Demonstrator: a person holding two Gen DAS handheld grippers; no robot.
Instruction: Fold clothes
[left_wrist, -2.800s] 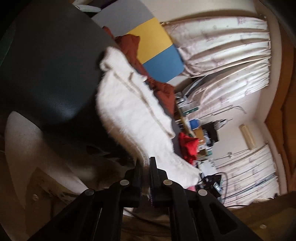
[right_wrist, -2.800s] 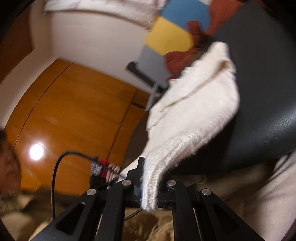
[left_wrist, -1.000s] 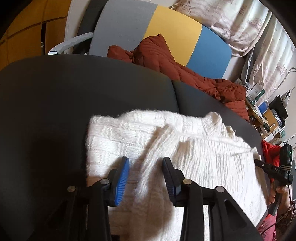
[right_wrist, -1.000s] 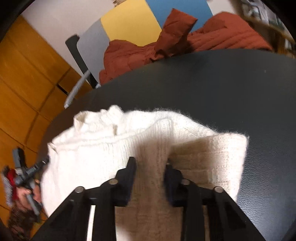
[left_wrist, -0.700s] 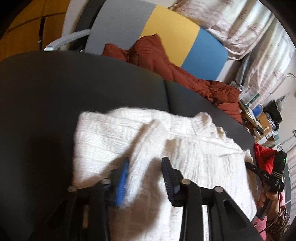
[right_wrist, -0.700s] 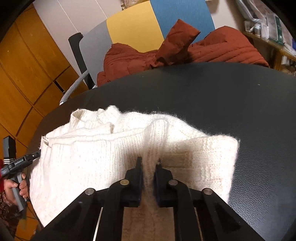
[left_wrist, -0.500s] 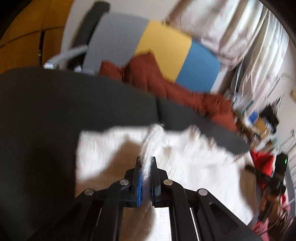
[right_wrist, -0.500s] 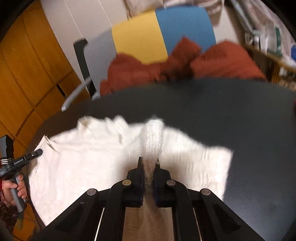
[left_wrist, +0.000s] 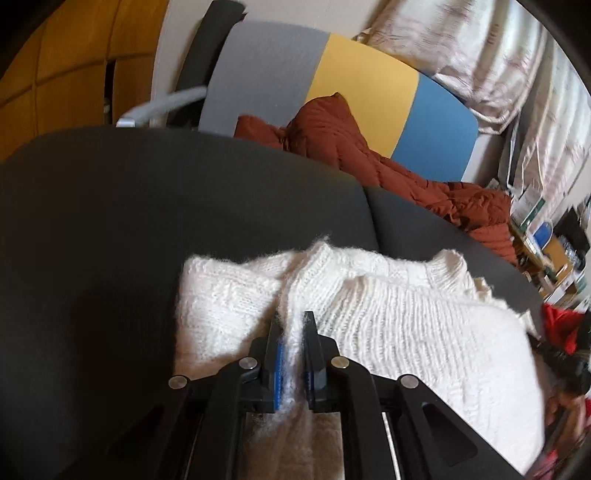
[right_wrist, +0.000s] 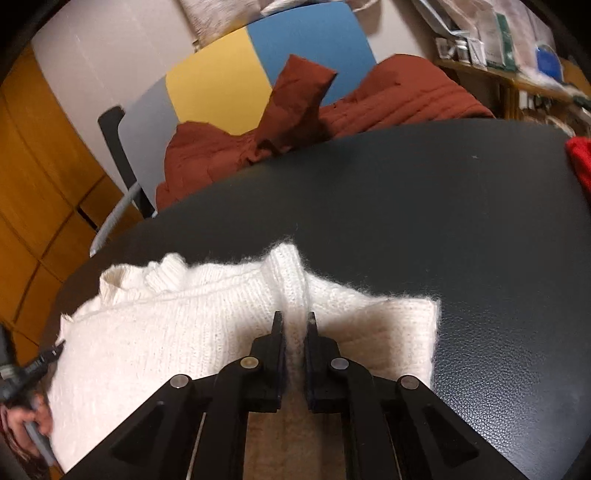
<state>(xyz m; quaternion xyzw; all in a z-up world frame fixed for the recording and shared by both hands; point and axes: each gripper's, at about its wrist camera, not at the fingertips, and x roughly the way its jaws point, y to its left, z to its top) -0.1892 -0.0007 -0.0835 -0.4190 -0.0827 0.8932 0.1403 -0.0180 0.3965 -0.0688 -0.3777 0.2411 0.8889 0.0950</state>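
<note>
The step in hand looks like the start of a fold: a white knitted sweater (left_wrist: 388, 332) is lying partly folded on a dark leather-like surface (left_wrist: 147, 229), near its front edge, and both grippers are taking hold of raised ridges of the knit on opposite sides of the garment. The left gripper (left_wrist: 291, 321) has just been closing and then easing open a little, and its blue-padded fingers are pinching a fold of the wool between them; the right gripper (right_wrist: 294, 321) is pressed together on another ridge of the same sweater. The next move is probably calling for both hands lifting together and carrying the pinched edges over the body of the garment, keeping the thick knit from slipping out. Behind the surface a chair (left_wrist: 332, 85) with grey, yellow and blue panels is standing, with a rust-red quilted jacket (left_wrist: 351, 147) slumping on it. Wooden panelling (right_wrist: 33, 155) is running along one side, pale curtains (left_wrist: 498, 66) are hanging along the other, and cluttered shelves (right_wrist: 491, 48) are showing beyond.
</note>
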